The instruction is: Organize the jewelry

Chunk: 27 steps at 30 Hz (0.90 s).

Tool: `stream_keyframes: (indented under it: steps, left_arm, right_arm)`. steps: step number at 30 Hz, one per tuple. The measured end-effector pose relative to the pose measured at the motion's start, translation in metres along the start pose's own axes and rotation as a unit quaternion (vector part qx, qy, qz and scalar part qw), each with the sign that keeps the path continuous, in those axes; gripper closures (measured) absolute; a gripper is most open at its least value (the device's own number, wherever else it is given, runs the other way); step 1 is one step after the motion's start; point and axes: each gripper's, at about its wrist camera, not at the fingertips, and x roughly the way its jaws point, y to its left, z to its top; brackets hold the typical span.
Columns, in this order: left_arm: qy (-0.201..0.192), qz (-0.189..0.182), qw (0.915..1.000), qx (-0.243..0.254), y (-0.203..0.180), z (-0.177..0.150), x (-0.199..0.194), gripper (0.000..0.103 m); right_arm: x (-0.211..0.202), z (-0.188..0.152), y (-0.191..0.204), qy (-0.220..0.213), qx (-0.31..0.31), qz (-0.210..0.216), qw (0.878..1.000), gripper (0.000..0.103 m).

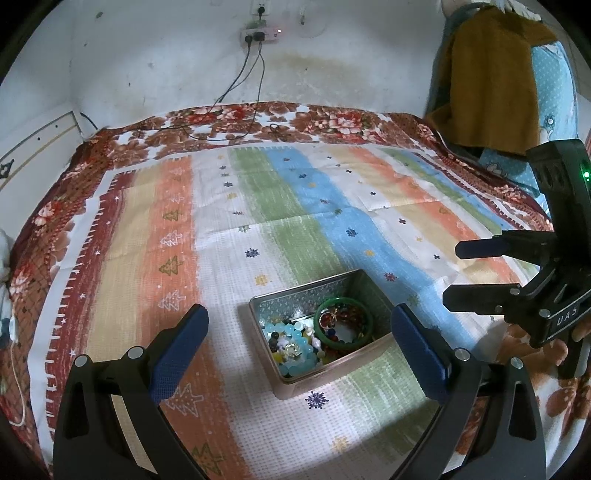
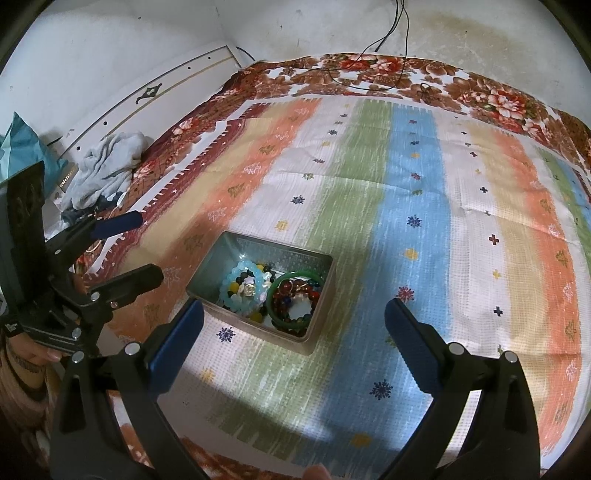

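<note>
A rectangular metal tin point(image 1: 263, 321) point(image 2: 324, 299) lies open on a striped cloth point(image 1: 258, 206) point(image 2: 413, 192). Inside it are a green bangle point(image 1: 320, 333) point(image 2: 272, 295), a light-blue bead bracelet point(image 1: 285, 328) point(image 2: 231, 280), dark red bead strands point(image 1: 347, 314) point(image 2: 312, 295) and small mixed beads. My left gripper point(image 1: 300, 312) hovers open in front of the tin, nothing between its blue pads point(image 1: 181, 350). My right gripper point(image 2: 294, 305) is open and empty too, just in front of the tin. Each shows in the other's view: right gripper point(image 1: 452, 275), left gripper point(image 2: 147, 246).
The cloth covers a floral bedspread point(image 1: 229, 122) point(image 2: 491, 96) against a white wall. Black cables point(image 1: 240, 129) trail from a power strip point(image 1: 260, 35). Hanging clothes point(image 1: 491, 81) stand at the right; crumpled grey clothing point(image 2: 103, 166) lies at the left edge. A hand point(image 2: 33, 354) holds the left gripper.
</note>
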Motion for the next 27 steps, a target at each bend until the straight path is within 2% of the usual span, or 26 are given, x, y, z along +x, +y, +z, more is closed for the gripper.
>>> stream_keyframes:
  steps: [27]
  left_arm:
    - [0.009, 0.001, 0.9999, -0.014, 0.0069, 0.0011, 0.0052, 0.006]
  right_arm:
    - [0.0034, -0.0008, 0.0015, 0.007, -0.002, 0.006, 1.000, 0.006]
